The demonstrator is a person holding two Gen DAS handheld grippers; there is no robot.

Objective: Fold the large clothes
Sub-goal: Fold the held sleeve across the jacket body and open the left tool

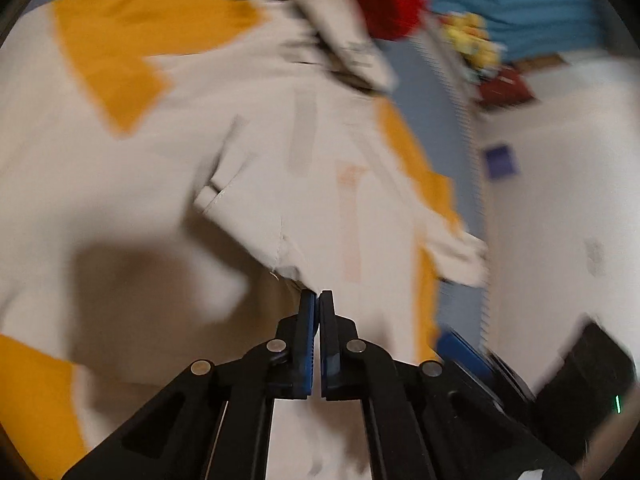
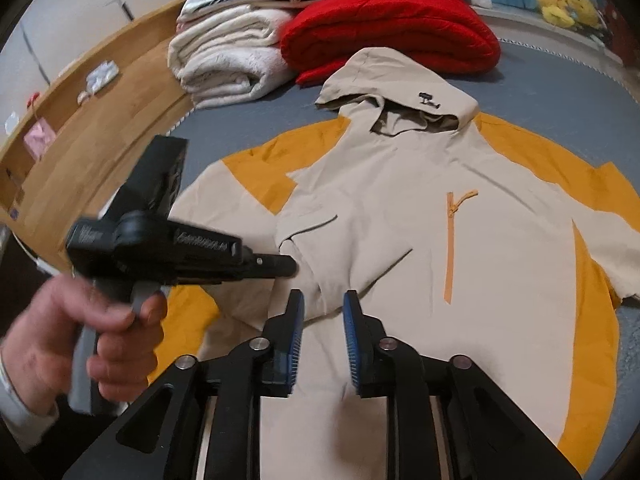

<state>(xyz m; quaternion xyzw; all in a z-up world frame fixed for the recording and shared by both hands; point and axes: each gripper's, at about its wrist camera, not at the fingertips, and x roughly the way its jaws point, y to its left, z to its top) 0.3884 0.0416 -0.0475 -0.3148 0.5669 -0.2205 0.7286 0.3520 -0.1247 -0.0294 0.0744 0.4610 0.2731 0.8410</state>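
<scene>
A beige hooded jacket (image 2: 400,208) with yellow panels lies face up and spread on the grey bed cover (image 2: 540,80), hood at the far end and an orange chest zip (image 2: 452,248) on its front. A hand (image 2: 116,336) holds my left gripper (image 1: 319,296) at the jacket's left side. Its jaws are shut, with the tips pinching the edge of a folded sleeve (image 1: 248,208). My right gripper (image 2: 323,300) hovers over the jacket's lower front, open with nothing between its pads. The left wrist view is blurred.
A folded red blanket (image 2: 392,28) and a stack of cream towels (image 2: 228,64) sit beyond the hood. A wooden ledge (image 2: 100,128) with small items runs along the left. Yellow plush toys (image 2: 560,4) are at the far right.
</scene>
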